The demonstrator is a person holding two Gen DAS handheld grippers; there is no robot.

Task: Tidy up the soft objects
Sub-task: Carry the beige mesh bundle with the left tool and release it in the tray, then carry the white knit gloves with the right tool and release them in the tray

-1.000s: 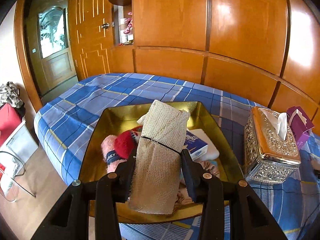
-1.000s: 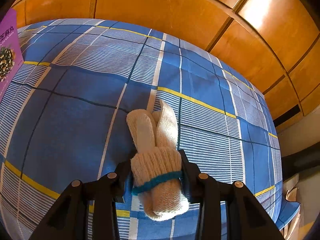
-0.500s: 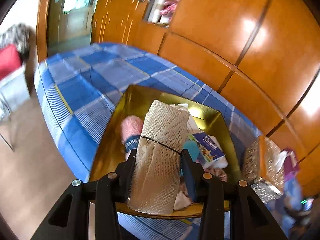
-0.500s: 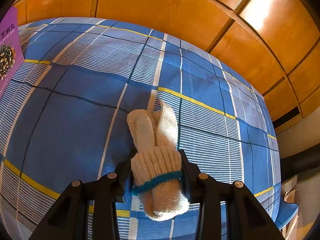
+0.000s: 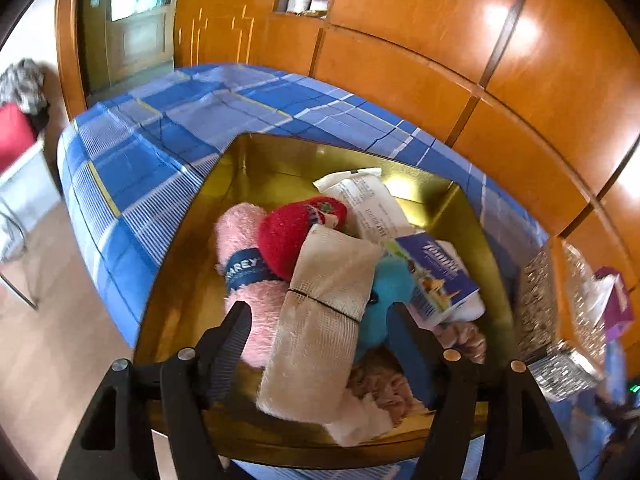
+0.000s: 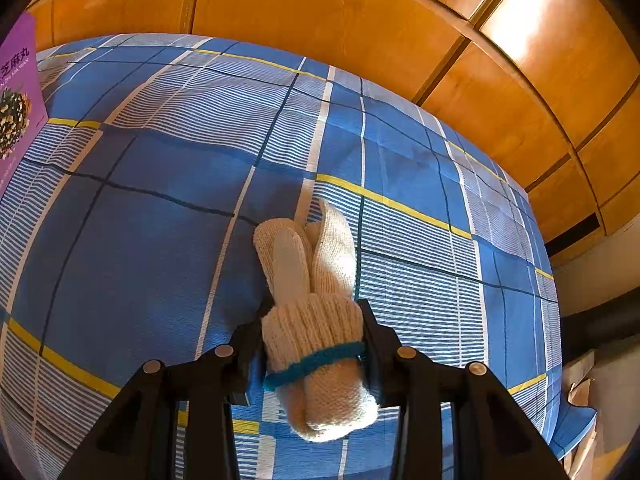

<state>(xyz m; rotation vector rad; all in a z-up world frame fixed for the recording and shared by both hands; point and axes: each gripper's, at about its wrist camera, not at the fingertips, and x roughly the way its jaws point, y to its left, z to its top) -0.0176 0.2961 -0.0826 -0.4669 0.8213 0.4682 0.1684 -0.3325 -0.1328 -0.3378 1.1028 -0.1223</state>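
In the left wrist view a beige mesh cloth roll point(image 5: 320, 320) lies in the gold tray point(image 5: 192, 280), on top of a pink plush roll point(image 5: 240, 272), a red plush point(image 5: 292, 236) and a blue plush point(image 5: 384, 304). My left gripper point(image 5: 320, 320) straddles the roll with its jaws opening; gaps show between both pads and the roll. In the right wrist view my right gripper point(image 6: 314, 324) is shut on the cuffs of a pair of cream knitted gloves point(image 6: 316, 320) with a blue band, just above the blue plaid bedsheet point(image 6: 140, 240).
The tray also holds a white paper packet point(image 5: 368, 204) and a blue tissue pack point(image 5: 436, 276). A silver tissue box point(image 5: 560, 312) and purple box point(image 5: 616, 304) stand right of it. Wooden panelling point(image 5: 400, 60) backs the bed. Another purple box point(image 6: 16, 92) sits left of the gloves.
My left gripper has dropped closer over the tray and its jaws have spread, letting go of the mesh roll, which now rests on the plush items. The right gripper and gloves have not moved.
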